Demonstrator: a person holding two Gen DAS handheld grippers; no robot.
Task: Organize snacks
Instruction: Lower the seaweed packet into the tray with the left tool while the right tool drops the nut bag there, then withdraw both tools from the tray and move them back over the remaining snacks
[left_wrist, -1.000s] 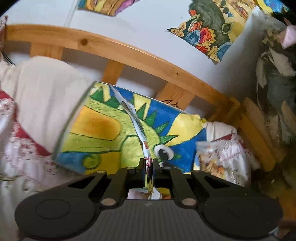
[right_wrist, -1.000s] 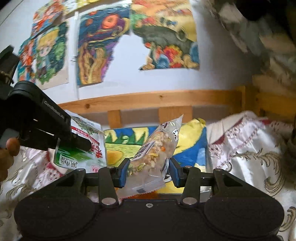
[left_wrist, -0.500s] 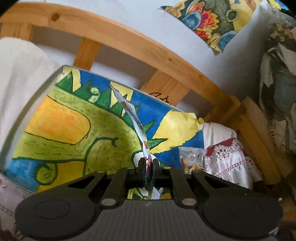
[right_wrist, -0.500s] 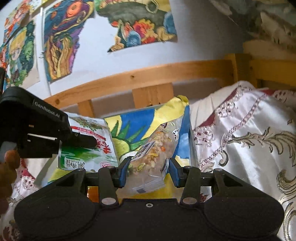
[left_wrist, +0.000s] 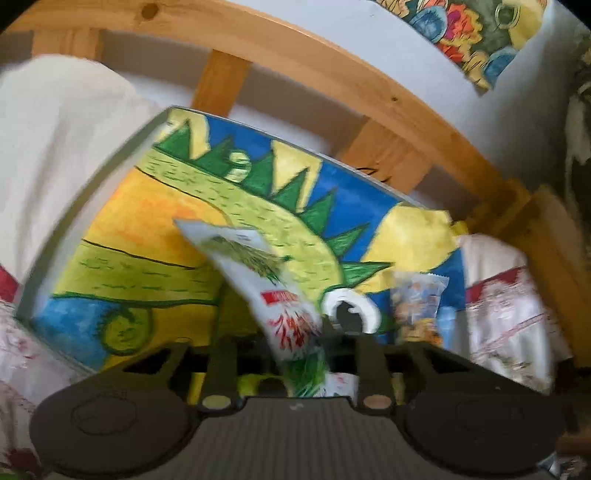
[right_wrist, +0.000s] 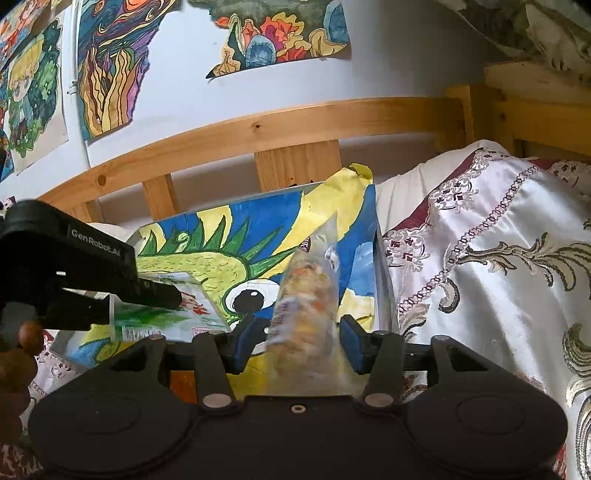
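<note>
A tray (left_wrist: 92, 192) with a painted green dragon lies on the bed. In the left wrist view my left gripper (left_wrist: 295, 343) hovers low over it, its jaws opening. The white and green snack packet (left_wrist: 266, 295) leans loose between the fingers, blurred, with neither pad pressing it. My right gripper (right_wrist: 299, 339) is over the tray's right side (right_wrist: 380, 266), its jaws also opening. The clear packet of mixed nuts (right_wrist: 306, 302) stands blurred between the blue pads, with a gap on each side. The nut packet (left_wrist: 417, 306) also shows in the left wrist view, and the green packet (right_wrist: 166, 321) in the right wrist view.
A wooden bed rail (right_wrist: 258, 129) runs behind the tray, below a white wall with paintings (right_wrist: 107, 74). Embroidered white cloth (right_wrist: 498, 258) covers the bed to the right. A pale pillow (left_wrist: 62, 147) lies left of the tray. A person's hand (right_wrist: 18, 354) holds the left gripper.
Both grippers came down closer to the painted tray. The left jaws opened and the green packet tipped over flat-side-up. The right jaws widened off the nut packet.
</note>
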